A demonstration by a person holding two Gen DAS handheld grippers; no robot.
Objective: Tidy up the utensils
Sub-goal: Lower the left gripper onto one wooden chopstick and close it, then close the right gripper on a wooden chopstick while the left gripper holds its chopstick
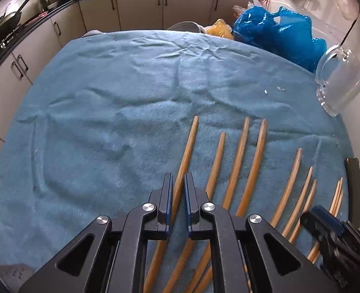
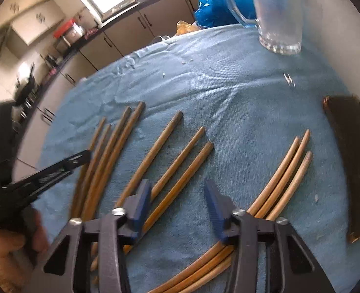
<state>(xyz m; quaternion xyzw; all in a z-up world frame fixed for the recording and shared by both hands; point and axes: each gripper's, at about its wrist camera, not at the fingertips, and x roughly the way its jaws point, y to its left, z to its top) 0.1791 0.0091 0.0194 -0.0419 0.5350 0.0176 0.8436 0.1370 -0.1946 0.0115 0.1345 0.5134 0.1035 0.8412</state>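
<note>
Several wooden chopsticks lie side by side on a blue towel (image 1: 106,102). In the left wrist view my left gripper (image 1: 178,180) hangs just above the leftmost chopstick (image 1: 187,151), its jaws narrowly apart with the stick between them, not clamped. My right gripper (image 2: 177,190) is open and empty above the towel, between a loose chopstick (image 2: 180,185) and a bundle of three chopsticks (image 2: 282,180). The right gripper also shows at the lower right of the left wrist view (image 1: 326,224), and the left gripper at the left of the right wrist view (image 2: 57,166).
A clear glass jug (image 1: 338,80) stands at the towel's far right, also in the right wrist view (image 2: 277,12). A dark flat case (image 2: 351,161) lies at the right edge. Blue plastic bag (image 1: 277,31) and kitchen cabinets (image 1: 140,7) lie beyond the table.
</note>
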